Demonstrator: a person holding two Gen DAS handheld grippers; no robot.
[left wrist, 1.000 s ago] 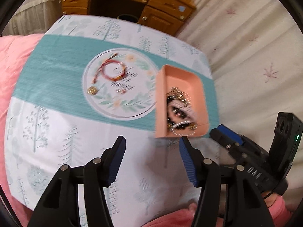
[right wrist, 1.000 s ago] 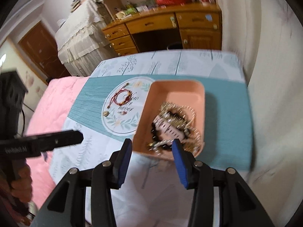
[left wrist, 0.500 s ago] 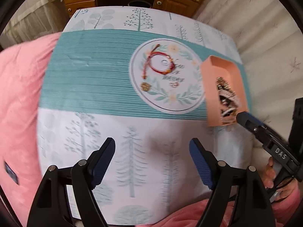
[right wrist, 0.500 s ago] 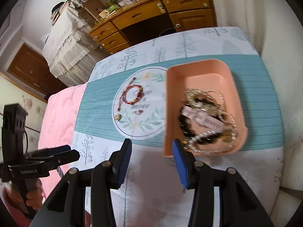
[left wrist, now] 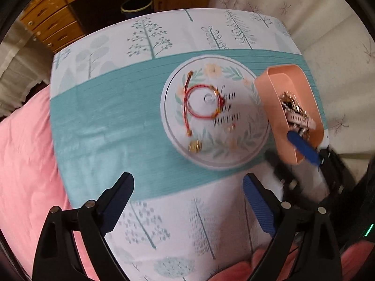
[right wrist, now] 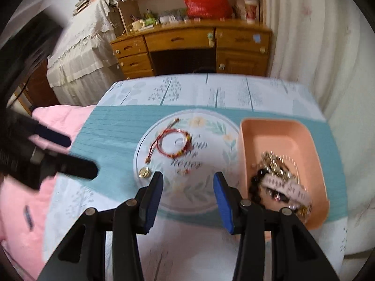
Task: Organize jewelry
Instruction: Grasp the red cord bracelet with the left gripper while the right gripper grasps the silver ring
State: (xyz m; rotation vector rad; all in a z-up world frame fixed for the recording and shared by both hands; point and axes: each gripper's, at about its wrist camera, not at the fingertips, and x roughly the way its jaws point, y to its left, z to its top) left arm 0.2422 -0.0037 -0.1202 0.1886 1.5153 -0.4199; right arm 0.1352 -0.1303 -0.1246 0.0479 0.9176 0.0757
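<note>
We hold our left gripper (left wrist: 187, 201) above the tree-printed tablecloth (left wrist: 164, 210), its blue-padded jaws spread wide with nothing between them. At twelve o'clock from it lies the round floral plate (left wrist: 243, 154) on the cloth's teal band, and on that plate rest a red cord bracelet (left wrist: 201, 103) coiled in a loop, a small gold charm (left wrist: 195, 146) at the plate's seven o'clock edge, and tiny pieces near the lettering that are too blurred for us to name. At the plate's three o'clock side sits the pink tray (left wrist: 276, 79), touching or just beside the plate's rim; which, we cannot tell. It holds a tangle of chains and beads (left wrist: 295, 112) with a pale pink strap among them. From our right wrist view, our right gripper (right wrist: 187, 196) hovers over the near edge of the plate, jaws moderately open and empty, with the tray at its two o'clock and the heap of dark beads, gold chain and strap (right wrist: 281, 182) gathered in the tray's near end. The left gripper shows blurred at nine o'clock. A wooden desk (right wrist: 192, 44) stands beyond the table, a pink quilt (right wrist: 16, 210) at the left.
</note>
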